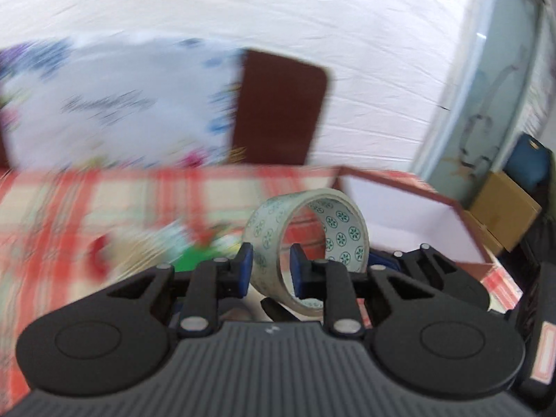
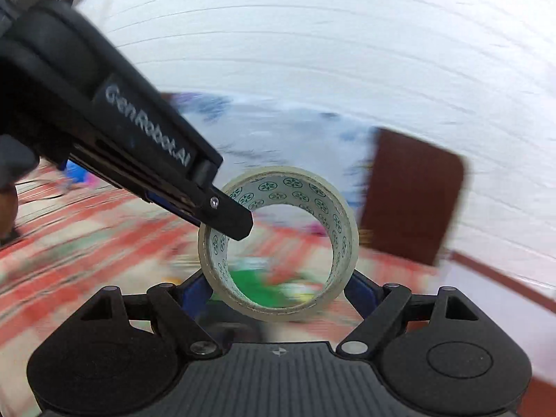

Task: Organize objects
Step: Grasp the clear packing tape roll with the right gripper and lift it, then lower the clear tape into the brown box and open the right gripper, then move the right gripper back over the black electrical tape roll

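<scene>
The left gripper [image 1: 269, 266] has its fingers pinched narrow on the wall of the tape [image 1: 305, 239], one pad outside the ring and one inside, holding it on edge above the checked surface [image 1: 104, 201]. To its right, the right gripper [image 2: 278, 288] spreads its fingers wide around the same roll, touching both outer sides, so this looks like a hand-over in mid-air. The next move probably calls for one gripper to let go cleanly, then a carry to the open box [image 1: 451, 205] at the right. The tape is a clear, glossy roll on a white core printed with small green rosettes.
</scene>
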The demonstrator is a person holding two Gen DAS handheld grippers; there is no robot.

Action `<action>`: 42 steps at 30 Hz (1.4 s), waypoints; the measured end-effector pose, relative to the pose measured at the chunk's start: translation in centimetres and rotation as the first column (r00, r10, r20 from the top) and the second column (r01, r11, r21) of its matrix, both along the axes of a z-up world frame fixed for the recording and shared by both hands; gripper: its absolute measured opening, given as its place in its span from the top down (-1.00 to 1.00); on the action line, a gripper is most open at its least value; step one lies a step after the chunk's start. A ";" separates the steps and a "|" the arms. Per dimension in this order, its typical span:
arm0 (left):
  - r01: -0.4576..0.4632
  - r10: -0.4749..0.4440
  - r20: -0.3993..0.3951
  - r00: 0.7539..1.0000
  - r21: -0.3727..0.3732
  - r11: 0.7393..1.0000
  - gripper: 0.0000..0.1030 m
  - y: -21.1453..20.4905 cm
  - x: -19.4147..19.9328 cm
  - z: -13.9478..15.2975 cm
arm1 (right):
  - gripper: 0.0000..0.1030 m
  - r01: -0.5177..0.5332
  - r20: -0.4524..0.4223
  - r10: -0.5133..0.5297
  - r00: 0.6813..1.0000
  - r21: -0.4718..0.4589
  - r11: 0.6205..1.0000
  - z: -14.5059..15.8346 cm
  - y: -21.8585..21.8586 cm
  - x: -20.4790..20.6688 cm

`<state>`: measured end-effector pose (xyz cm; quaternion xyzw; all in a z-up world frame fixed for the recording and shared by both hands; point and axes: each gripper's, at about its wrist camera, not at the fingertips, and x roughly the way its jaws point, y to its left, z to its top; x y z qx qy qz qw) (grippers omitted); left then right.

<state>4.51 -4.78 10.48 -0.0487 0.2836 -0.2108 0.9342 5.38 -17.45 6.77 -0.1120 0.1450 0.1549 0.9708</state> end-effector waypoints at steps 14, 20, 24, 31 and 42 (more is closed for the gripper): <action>0.266 -0.264 -0.037 0.964 0.078 0.961 0.52 -17.4 5.3 -1.4 | -0.56 0.330 -0.074 -0.327 0.942 0.042 0.943 -0.3 -19.1 1.9; 0.229 -0.228 -0.023 0.973 0.139 0.963 0.40 -17.8 5.5 -2.0 | -0.61 0.362 -0.087 -0.356 0.930 0.072 0.929 -1.7 -20.2 2.2; 0.194 -0.196 -0.005 0.981 0.168 0.966 0.30 -16.9 5.2 -1.9 | -0.61 0.358 -0.073 -0.351 0.934 0.128 0.925 -1.6 -20.3 0.4; 0.127 -0.133 0.018 0.991 0.205 0.971 0.20 -14.3 3.7 -1.8 | -0.61 0.368 -0.018 -0.370 0.929 0.148 0.918 -0.9 -17.1 -1.6; 0.038 -0.043 0.024 0.999 0.198 0.979 0.11 -9.4 1.7 -2.4 | -0.62 0.368 -0.040 -0.367 0.930 0.162 0.916 -1.3 -13.7 -3.4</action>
